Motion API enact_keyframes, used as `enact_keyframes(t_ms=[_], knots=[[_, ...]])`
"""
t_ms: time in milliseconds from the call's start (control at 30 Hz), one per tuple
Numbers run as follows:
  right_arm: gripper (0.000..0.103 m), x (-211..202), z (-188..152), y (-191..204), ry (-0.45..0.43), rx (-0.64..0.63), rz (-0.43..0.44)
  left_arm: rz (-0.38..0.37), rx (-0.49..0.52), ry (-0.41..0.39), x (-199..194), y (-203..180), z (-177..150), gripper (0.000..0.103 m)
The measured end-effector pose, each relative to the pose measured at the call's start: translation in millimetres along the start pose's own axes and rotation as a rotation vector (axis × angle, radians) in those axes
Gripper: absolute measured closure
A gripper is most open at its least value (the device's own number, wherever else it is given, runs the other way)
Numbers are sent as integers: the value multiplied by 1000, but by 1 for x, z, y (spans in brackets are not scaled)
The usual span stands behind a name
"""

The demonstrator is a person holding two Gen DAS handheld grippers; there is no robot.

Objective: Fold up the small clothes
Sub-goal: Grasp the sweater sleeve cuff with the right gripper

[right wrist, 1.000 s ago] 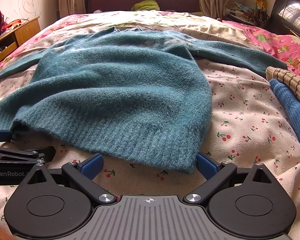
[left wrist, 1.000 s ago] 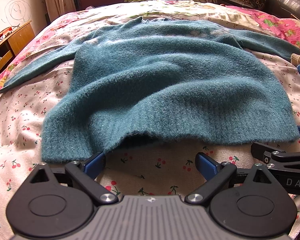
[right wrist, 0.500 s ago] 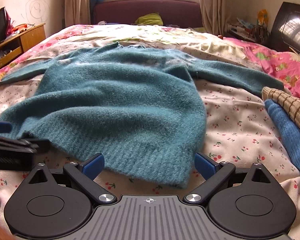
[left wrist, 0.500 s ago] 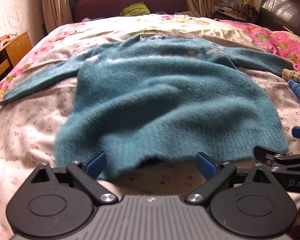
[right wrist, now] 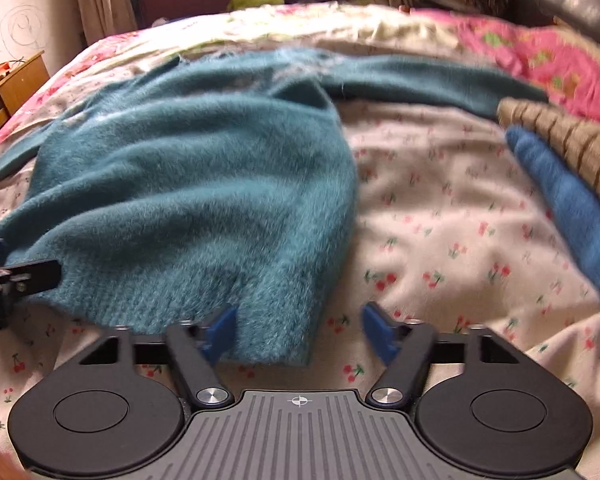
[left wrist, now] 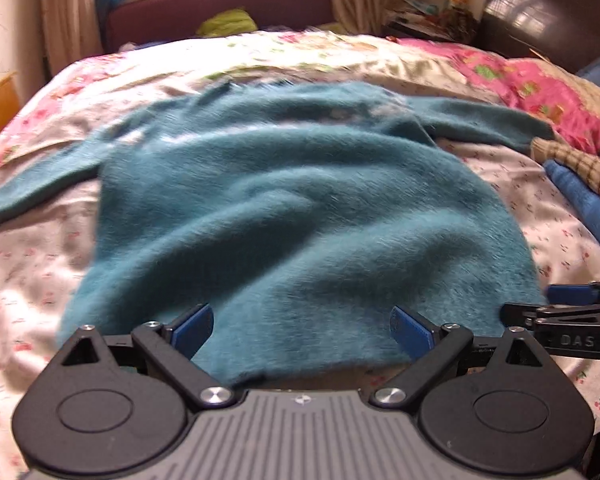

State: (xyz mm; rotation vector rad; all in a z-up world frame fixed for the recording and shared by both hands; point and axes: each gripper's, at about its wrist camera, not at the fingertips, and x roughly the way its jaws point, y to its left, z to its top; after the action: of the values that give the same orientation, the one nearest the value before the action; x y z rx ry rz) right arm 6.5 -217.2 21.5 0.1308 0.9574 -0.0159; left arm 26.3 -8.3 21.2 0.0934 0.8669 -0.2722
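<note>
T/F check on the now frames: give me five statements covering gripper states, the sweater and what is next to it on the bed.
1. The teal sweater lies spread on the bed with its sleeves out to the sides. True.
2. The left gripper is shut on the hem. False: its fingers stand apart, with the hem between them.
3. The right gripper is open at the hem's corner. True.
4. The sweater is already folded in half. False: it lies unfolded.
5. A blue garment and a striped tan one lie to the right of the sweater. True.
</note>
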Motion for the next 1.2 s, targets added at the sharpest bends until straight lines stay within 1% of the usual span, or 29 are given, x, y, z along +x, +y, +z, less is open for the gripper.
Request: enact_keyframes(t_ms=[33,67,133,200,333,400,433,467,500,533,567,600,667,700,733,833,900,967,1067,1133,1167,1200], knots=[[67,1,0,0,7,4,23,-4,6,10,3,-2,-1,0],[70,2,2,1,15,4,36,-5,12,19,5,-3,-2,0],[91,3,5,-1,31,-4,53,-6,16,30,7,-3,-4,0],[94,-1,11,-9,45,-14,61,-11,9,25,3,-2,-4,0],[96,-26,19,-31,3,-25,42,-14,33,-9,-12,-2,-2,0],[96,-22,19,-36,12,-18,33,7,52,-11,-12,-3,-5,0],[96,-14,17,-35,36,-28,21,19,61,8,-7,-3,-7,0],[96,-5,14,-33,63,-41,13,29,65,43,1,-1,-10,0],[96,-2,11,-29,72,-59,7,38,60,93,9,1,-12,0],[96,-2,11,-27,69,-72,2,34,51,129,15,4,-15,1],[96,-5,12,-26,65,-76,6,21,43,149,17,7,-17,1],[95,-9,14,-28,61,-72,14,15,38,151,17,8,-16,1],[92,-18,18,-31,57,-59,31,4,39,138,13,9,-13,1],[88,-24,21,-32,54,-53,23,-2,42,125,10,8,-11,1],[86,-30,23,-31,41,-57,8,-7,49,108,7,7,-7,1],[86,-46,27,-23,-17,-123,-52,-14,84,43,0,2,7,1],[86,-47,34,-20,-25,-136,-56,-17,101,5,0,0,21,1],[86,-42,44,-16,-35,-136,-36,-24,109,-15,9,-2,36,1],[86,-19,63,-7,-53,-125,13,-34,129,-24,31,-8,53,1],[86,3,71,0,-58,-120,43,-48,129,-2,47,-11,56,1],[86,17,73,2,-41,-117,52,-56,134,17,56,-13,54,1],[86,32,73,1,0,-105,58,-53,143,50,67,-13,52,1]])
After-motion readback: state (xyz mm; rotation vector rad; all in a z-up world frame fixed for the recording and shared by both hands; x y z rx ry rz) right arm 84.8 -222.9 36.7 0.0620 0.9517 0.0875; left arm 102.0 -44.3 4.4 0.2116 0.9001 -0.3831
